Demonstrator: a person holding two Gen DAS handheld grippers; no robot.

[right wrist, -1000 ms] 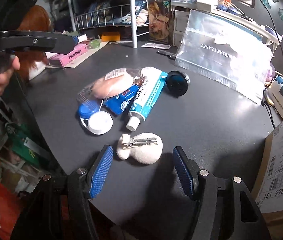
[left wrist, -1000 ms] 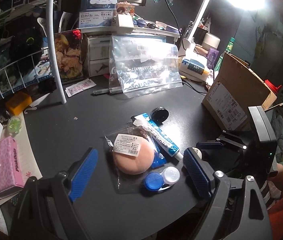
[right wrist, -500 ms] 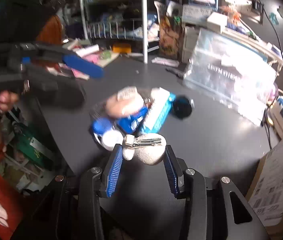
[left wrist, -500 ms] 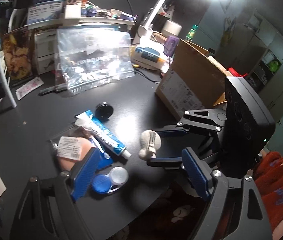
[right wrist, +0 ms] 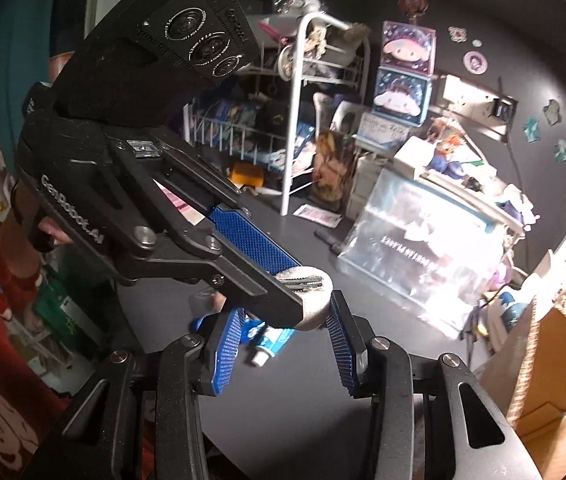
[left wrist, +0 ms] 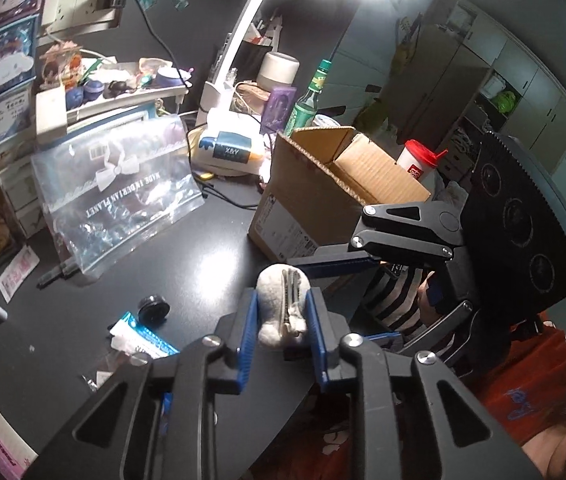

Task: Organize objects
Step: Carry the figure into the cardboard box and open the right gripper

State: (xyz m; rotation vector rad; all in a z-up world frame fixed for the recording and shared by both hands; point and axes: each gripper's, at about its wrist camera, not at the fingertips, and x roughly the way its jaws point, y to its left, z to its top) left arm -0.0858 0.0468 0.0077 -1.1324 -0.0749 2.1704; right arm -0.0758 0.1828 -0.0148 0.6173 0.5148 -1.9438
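A white fuzzy hair clip [left wrist: 281, 306] with a metal clasp is held above the dark desk. My left gripper [left wrist: 281, 312] is shut on it. The right gripper [right wrist: 283, 316] stands around the same clip [right wrist: 315, 296] with its blue pads close on both sides; the left gripper's finger [right wrist: 251, 248] hides whether they still touch. A blue and white tube [right wrist: 269, 342] [left wrist: 143, 338] lies on the desk below, with a round black lid [left wrist: 154, 306] beside it.
An open cardboard box [left wrist: 323, 196] stands at the right of the desk. A clear zip bag [left wrist: 115, 196] leans at the back. A white wire rack [right wrist: 295, 120], a desk lamp [left wrist: 235, 60] and cluttered shelves line the back.
The right gripper lifted the hair clip off the desk. The left gripper swung right from the pile of items and shut on the clip.
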